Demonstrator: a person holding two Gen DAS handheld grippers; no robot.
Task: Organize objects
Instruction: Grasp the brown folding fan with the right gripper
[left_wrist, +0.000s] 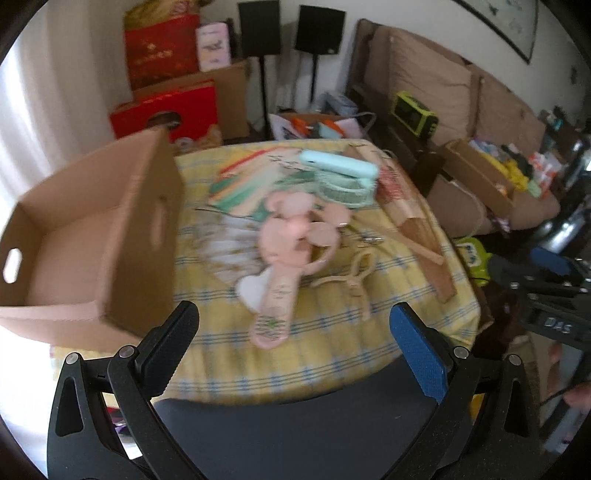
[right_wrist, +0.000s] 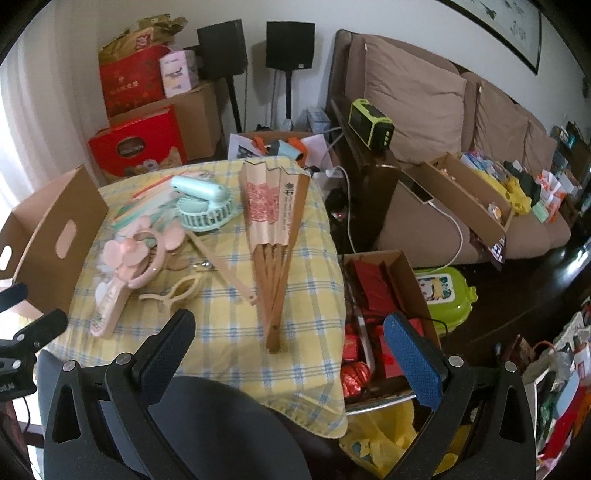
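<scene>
Left wrist view: the left tongs (left_wrist: 293, 332) hang spread and empty above the near edge of the surface (left_wrist: 388, 306), which wears a yellow checked cloth. Just ahead lies the pink handheld fan (left_wrist: 286, 254), handle toward the camera, head with round ears farther in. It looks like light hollow plastic; the straight handle seems the safest place to pinch, since the guard and ears are thin and would likely flex or slip. To its left stands the open cardboard box (left_wrist: 88, 236), apparently empty and light enough to skid if nudged. The picture is blurred, so finer detail is unclear.

Right wrist view: the right tongs (right_wrist: 290, 334) are also spread, holding nothing, near the surface's front edge. The folding paper fan (right_wrist: 275, 229) lies half open, wooden ribs converging toward the camera. Its paper leaf looks fragile and creasable; the stiff bundled ribs near the pivot would probably take a firm grip. Farther back sits the mint folding fan (right_wrist: 203, 206), rigid plastic, beside a beige clip (right_wrist: 177, 290), small and likely slippery.
</scene>
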